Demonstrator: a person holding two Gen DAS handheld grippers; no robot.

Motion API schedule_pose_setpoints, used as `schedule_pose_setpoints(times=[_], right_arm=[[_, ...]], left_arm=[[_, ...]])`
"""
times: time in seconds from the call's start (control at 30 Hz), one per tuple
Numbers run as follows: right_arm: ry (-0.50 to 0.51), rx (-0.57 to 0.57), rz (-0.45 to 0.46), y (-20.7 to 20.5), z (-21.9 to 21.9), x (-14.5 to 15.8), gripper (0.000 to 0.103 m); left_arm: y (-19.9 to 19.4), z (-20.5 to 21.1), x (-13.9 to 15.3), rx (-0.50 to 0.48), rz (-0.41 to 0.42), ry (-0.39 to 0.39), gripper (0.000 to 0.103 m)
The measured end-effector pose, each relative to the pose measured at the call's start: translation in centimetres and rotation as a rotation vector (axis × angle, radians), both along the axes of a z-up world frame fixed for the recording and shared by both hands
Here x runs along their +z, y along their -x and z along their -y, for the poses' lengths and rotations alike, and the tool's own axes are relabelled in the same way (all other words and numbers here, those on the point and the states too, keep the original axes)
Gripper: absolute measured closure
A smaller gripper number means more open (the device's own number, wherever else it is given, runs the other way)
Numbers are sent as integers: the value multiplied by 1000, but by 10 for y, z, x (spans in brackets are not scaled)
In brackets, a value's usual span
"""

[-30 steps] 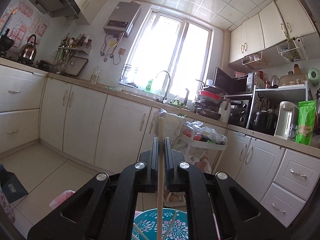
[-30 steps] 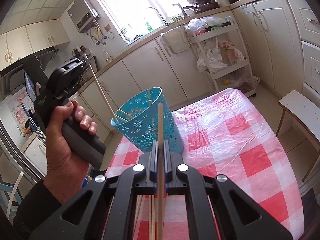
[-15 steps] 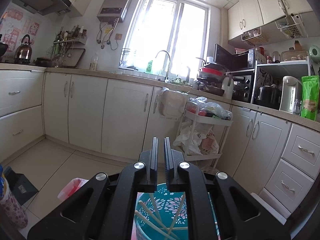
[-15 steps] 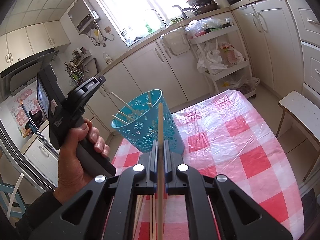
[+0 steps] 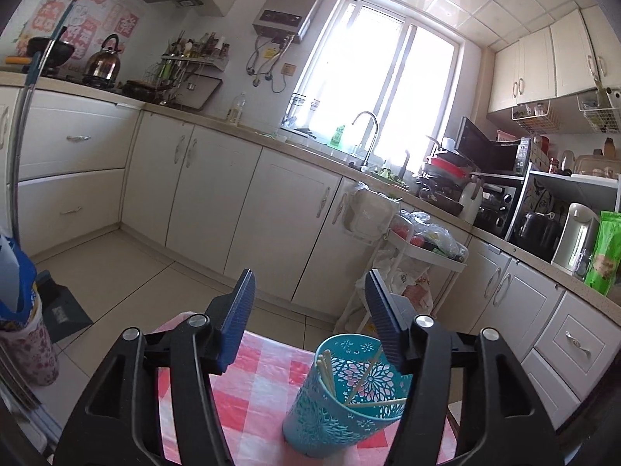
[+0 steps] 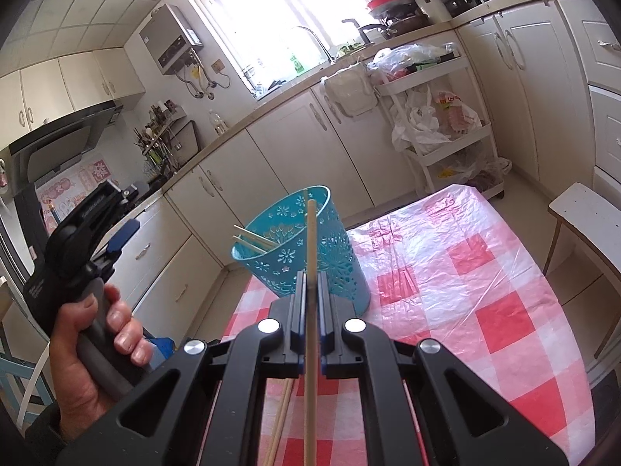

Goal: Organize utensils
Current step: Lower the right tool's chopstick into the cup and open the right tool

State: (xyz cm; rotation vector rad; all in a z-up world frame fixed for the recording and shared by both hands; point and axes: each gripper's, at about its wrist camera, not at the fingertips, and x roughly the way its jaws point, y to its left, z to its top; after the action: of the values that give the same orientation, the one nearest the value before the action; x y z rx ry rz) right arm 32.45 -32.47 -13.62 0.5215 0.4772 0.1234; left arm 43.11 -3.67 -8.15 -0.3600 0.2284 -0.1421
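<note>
Over on the left wrist view, the left gripper (image 5: 308, 320) had just been opening, jaws spread with nothing between them, above the teal perforated plastic holder (image 5: 345, 396) on the pink checked plastic tablecloth (image 5: 248, 384); a few wooden chopsticks (image 5: 328, 369) already stood inside. From the right wrist view, the right gripper (image 6: 309, 291) was clamped tight on one long wooden chopstick (image 6: 310, 256), and loose chopsticks (image 6: 280, 419) lay underneath. So partly done, I'd say.
</note>
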Motion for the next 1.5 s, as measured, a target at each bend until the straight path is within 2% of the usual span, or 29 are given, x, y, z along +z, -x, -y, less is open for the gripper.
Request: schedule_pose_setpoints(times=[0.1,0.27,0.43,0.57,0.87,1.2,1.5], right_arm=[[-4,4,39,-4,-5,14,97],[18,-4,150,-26,-12,53,97],[32,-33,236,-69,-19,85,97],[49,-62,278,-108,-26,95,97],[136,-101,205,-170,-48,71,97],[210,-131,146,-177,-55,48,97],[240,-82,77,-175,-58,36,95]], left_arm=[[13,-8,1,44,-2,15,37],[21,-16,13,51,40,-9,31],[20,-30,20,59,49,-3,30],[17,-41,22,70,45,26,29],[16,-50,24,70,53,43,29],[16,-49,23,76,38,38,27],[15,-47,23,74,35,32,25]])
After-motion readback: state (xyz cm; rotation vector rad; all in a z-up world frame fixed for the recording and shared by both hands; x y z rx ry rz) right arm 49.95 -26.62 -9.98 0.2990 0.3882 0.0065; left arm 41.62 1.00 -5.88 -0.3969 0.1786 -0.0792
